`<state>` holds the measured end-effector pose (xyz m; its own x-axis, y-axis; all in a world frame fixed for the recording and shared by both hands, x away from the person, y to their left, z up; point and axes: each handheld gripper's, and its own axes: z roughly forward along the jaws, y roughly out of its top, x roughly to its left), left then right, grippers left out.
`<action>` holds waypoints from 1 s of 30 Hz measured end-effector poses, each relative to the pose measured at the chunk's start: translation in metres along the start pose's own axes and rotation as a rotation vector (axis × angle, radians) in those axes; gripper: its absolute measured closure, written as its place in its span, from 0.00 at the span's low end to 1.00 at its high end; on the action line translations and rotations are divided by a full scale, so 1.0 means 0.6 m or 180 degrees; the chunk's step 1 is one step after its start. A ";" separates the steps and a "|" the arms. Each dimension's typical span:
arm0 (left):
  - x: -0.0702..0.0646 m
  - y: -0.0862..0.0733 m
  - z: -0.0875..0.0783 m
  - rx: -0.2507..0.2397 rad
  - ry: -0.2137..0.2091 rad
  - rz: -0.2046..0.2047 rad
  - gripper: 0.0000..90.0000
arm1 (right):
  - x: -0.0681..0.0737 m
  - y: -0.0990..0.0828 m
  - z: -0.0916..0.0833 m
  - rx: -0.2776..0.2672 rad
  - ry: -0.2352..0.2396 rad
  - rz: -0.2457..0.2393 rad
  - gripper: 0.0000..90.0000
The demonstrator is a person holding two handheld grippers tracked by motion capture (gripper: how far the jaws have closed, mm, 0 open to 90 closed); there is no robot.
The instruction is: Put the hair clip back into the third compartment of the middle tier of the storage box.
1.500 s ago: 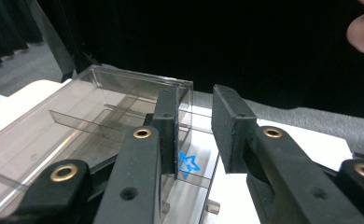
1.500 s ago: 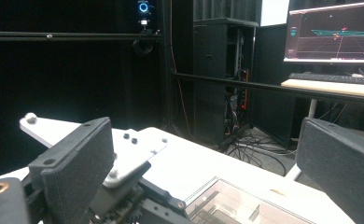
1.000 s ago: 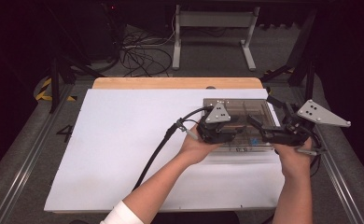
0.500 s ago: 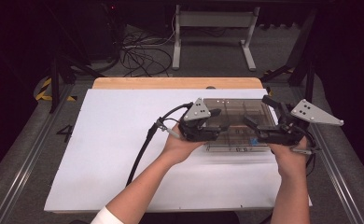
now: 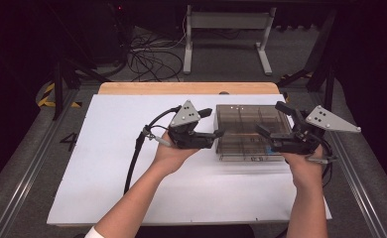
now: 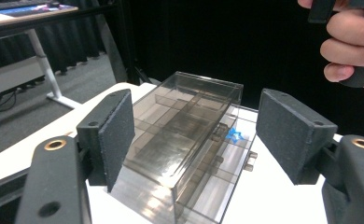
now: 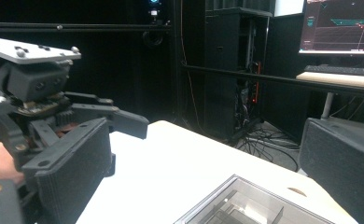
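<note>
The clear smoky plastic compartment box (image 5: 251, 132) is lying closed on the white table sheet (image 5: 107, 163), unheld. The left gripper (image 5: 216, 134), just left of it, has just been opening, nothing clamped; the right gripper (image 5: 262, 134), over its right part, is being held apart, empty. Handling seems unfinished.

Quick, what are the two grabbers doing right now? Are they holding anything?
Left gripper: open, jaws just opening wider, holding nothing, beside the clear plastic box.
Right gripper: open, holding nothing, above the box.
</note>
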<state>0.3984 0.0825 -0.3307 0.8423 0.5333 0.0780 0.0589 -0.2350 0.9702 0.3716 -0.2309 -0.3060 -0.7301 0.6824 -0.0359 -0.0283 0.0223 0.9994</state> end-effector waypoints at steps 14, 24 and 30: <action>0.031 -0.008 -0.083 -0.0123 0.0223 -0.0055 0.22 | -0.001 -0.010 0.010 0.0044 0.0036 0.0009 0.03; 0.050 -0.022 -0.140 -0.0196 0.0309 -0.0109 0.16 | 0.001 -0.015 0.015 0.0066 0.0050 0.0009 0.02; 0.059 -0.033 -0.173 -0.0201 0.0315 -0.0147 0.12 | 0.000 -0.018 0.018 0.0065 0.0095 -0.0014 0.00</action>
<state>0.3716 0.1902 -0.3232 0.7823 0.6207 0.0523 0.0598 -0.1583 0.9856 0.3794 -0.2231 -0.3165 -0.7500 0.6602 -0.0401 -0.0180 0.0403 0.9990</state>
